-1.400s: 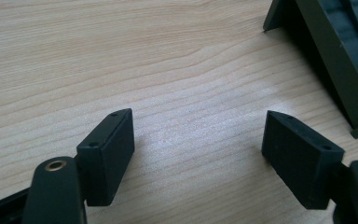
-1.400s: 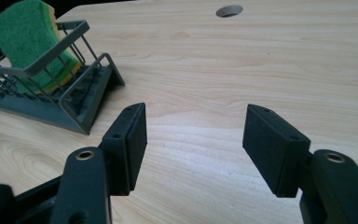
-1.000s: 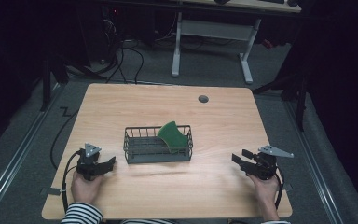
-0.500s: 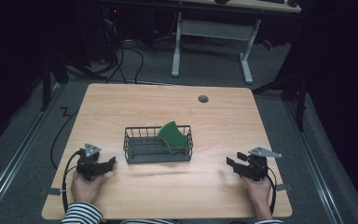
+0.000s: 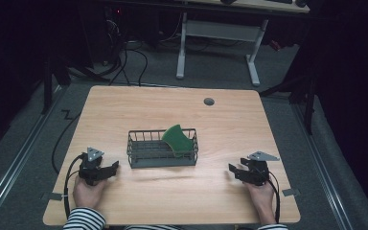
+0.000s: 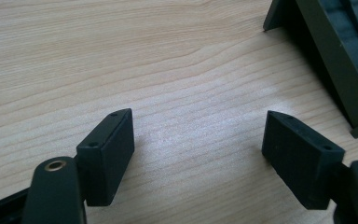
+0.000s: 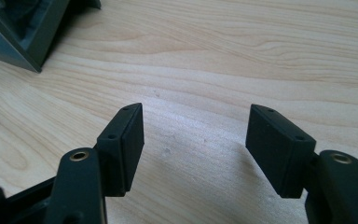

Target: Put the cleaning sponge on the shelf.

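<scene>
A dark wire basket (image 5: 162, 148) sits in the middle of the tabletop (image 5: 230, 120), and a green sponge-like pad (image 5: 178, 140) leans tilted in its right end, one rounded corner poking above the rim. Well apart from it on either side, near the front edge, the person rests a hand on each tool: the left tongs (image 5: 109, 168) point toward the basket's left end, the right tongs (image 5: 233, 170) toward its right end. Both are open and hold nothing; in the left gripper view the two black pads (image 6: 107, 156) stand wide over bare wood, with a corner of the basket (image 6: 335, 70) at the upper right, and in the right gripper view the pads (image 7: 123, 147) are likewise apart over bare wood; these right tongs have just been opening a little further, with nothing between them. To my eye this is the ready stance before a reach. The next move probably calls for the right tongs to rise over the rim and come down around the pad's upper edge. The pad's lower part is hidden behind the wire wall, so I cannot tell how it rests inside, and its material is hard to make out. A small dark round spot (image 5: 209, 101) marks the far side of the tabletop.
</scene>
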